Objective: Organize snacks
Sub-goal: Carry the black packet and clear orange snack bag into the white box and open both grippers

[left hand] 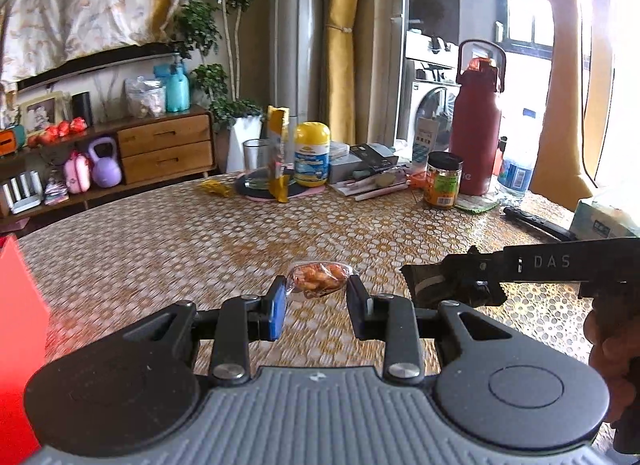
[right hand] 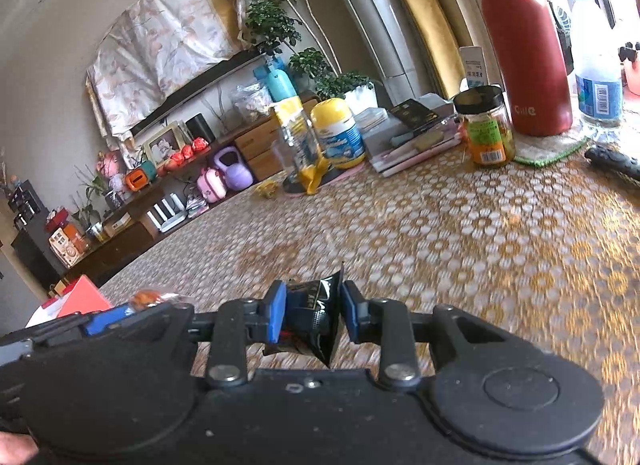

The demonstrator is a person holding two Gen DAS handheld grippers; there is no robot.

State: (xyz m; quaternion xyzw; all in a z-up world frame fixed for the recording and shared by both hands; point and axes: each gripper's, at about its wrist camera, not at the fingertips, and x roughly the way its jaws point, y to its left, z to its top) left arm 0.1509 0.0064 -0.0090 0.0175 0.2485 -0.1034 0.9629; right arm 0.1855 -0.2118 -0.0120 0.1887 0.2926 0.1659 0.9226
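The left hand-held gripper (left hand: 316, 295) is seen narrowed to a small gap, its blue-padded fingers (left hand: 277, 307) pinching a clear crinkled snack packet (left hand: 318, 280) of orange pieces, held above the tabletop (left hand: 180, 233). The right hand-held gripper (right hand: 314, 311) is pressed nearly together on a glossy black foil snack pouch (right hand: 316, 317), creased and pointed at its top corner, which is clamped between the blue pads. In the left wrist view, the right hand-held gripper is seen reaching in at 3 o'clock, beside the packet, with part of a hand (left hand: 612, 353) behind it. A flat red box (left hand: 18, 329) is seen at 9 o'clock, at the tabletop's edge.

The tabletop is covered with a cloth patterned in small white and gold rings. Farther off, toward 12 o'clock, a yellow-lidded rounded tub (left hand: 312, 155), a clear drinking glass (left hand: 255, 155) and an upright yellow foil sachet (left hand: 278, 153) are grouped on a dark round mat. At 1 o'clock a glass jar (left hand: 442, 181) with a black lid and orange label is placed just beside a tall matte red flask (left hand: 476, 133) with a loop handle. Farthest, at 10 o'clock, a wooden sideboard (left hand: 168, 145) with two drawers is seen against the wall.
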